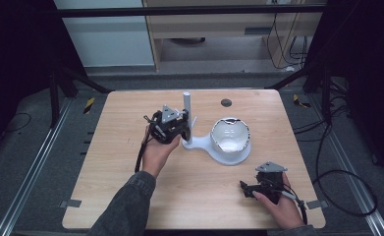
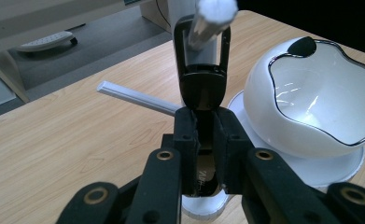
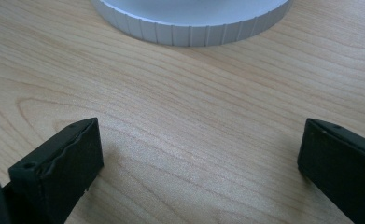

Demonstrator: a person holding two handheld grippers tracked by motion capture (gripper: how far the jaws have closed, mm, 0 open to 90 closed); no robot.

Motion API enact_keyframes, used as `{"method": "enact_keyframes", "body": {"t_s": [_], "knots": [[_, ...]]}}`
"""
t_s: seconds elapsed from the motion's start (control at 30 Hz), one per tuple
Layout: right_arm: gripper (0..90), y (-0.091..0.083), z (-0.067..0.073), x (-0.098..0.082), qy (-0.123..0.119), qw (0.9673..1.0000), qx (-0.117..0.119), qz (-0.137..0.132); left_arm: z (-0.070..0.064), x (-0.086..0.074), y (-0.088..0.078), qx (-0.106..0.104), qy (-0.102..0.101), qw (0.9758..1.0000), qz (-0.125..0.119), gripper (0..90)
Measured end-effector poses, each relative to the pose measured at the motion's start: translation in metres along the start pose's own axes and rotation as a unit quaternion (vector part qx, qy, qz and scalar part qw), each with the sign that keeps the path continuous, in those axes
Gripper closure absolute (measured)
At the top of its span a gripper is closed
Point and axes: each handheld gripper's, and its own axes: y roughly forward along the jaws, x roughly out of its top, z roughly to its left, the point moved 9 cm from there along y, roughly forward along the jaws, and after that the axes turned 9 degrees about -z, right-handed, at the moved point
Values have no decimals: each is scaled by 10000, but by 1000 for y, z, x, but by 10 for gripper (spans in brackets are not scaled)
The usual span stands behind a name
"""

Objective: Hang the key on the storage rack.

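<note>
Clamping black clip [image 2: 202,84], left gripper [image 2: 203,140] jaws clenched; right gripper [image 3: 199,154] jaws released over table [image 3: 171,116].

white post [image 2: 213,18] top blurred, perhaps cropped

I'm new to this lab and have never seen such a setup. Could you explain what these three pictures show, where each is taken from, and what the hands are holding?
No robot here: a person holds a two-jaw hand gripper in each hand. The high view looks down on a wooden table. The other two pictures come from cameras riding on the grippers, looking along their black jaws.

On the table stands a white stand with an upright post, and a white bowl with a wavy dark rim sits on its round base.

The left gripper is shut on a black looped clip, whose loop is around the post. The right gripper rests open near the table's front edge, with nothing between its jaws, facing the ribbed base.
</note>
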Motion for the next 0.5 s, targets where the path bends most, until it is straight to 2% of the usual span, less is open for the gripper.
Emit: {"method": "enact_keyframes", "body": {"t_s": [0.5], "knots": [[4, 0, 0, 0, 11, 10000, 8, 1, 0, -1, 0, -9, 23, 10000, 25, 785]]}}
